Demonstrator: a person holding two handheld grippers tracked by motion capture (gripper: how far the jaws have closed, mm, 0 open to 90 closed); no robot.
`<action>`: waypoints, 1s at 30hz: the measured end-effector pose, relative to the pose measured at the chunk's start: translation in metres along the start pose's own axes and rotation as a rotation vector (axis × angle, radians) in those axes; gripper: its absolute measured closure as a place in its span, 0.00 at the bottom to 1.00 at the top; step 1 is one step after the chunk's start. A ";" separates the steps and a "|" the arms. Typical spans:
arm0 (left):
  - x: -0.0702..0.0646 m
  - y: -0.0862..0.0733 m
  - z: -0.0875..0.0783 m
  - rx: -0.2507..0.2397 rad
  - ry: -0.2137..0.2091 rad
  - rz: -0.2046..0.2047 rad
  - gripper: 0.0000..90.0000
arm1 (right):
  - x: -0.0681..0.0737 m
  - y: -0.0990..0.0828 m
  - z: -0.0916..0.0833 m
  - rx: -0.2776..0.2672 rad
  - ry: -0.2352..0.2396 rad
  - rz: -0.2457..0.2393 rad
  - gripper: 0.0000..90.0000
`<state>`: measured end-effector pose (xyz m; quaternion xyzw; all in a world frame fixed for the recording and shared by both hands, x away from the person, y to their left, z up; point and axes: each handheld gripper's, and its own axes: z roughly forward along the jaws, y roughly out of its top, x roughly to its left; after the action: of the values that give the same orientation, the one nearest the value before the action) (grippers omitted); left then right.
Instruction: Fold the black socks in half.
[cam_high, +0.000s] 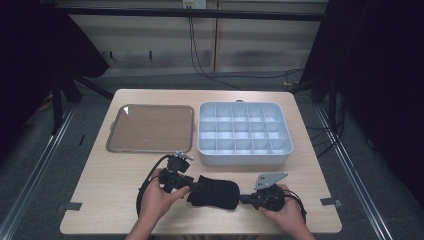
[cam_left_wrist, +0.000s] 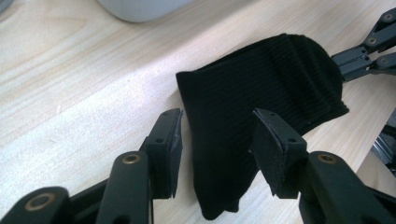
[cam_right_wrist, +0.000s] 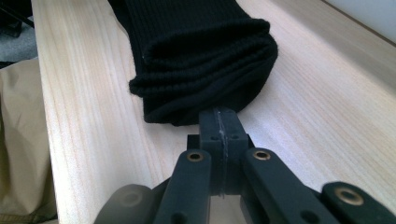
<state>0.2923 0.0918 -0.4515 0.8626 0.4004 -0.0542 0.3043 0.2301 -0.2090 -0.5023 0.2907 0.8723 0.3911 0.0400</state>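
Lying lengthwise between both grippers, the sock (cam_high: 213, 192) sits inside the left gripper's (cam_left_wrist: 217, 140) wide-open jaws; the right gripper (cam_right_wrist: 219, 122), jaws closed, touches its far end.

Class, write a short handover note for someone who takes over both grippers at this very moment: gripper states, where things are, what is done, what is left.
Left gripper: open, jaws astride one end of the black sock, not clamped.
Right gripper: jaws pressed together at the sock's folded end; whether fabric is pinched cannot be told.
Sock lies folded on the table, in front of the divided box. Lid lies beside the box.
Done: sock folded.
Left, probably: sock into a compartment.
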 end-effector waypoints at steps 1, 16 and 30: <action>0.001 -0.001 0.000 0.004 -0.001 0.002 0.59 | 0.000 0.000 0.000 0.000 0.001 0.000 1.00; 0.002 -0.009 0.011 0.028 0.004 -0.007 0.57 | 0.000 0.000 0.000 0.001 -0.004 -0.004 1.00; 0.002 -0.011 0.019 0.037 0.023 0.010 0.61 | 0.001 0.001 0.001 0.002 -0.004 -0.005 1.00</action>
<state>0.2887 0.0879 -0.4724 0.8707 0.3985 -0.0502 0.2839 0.2300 -0.2078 -0.5020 0.2893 0.8733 0.3897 0.0422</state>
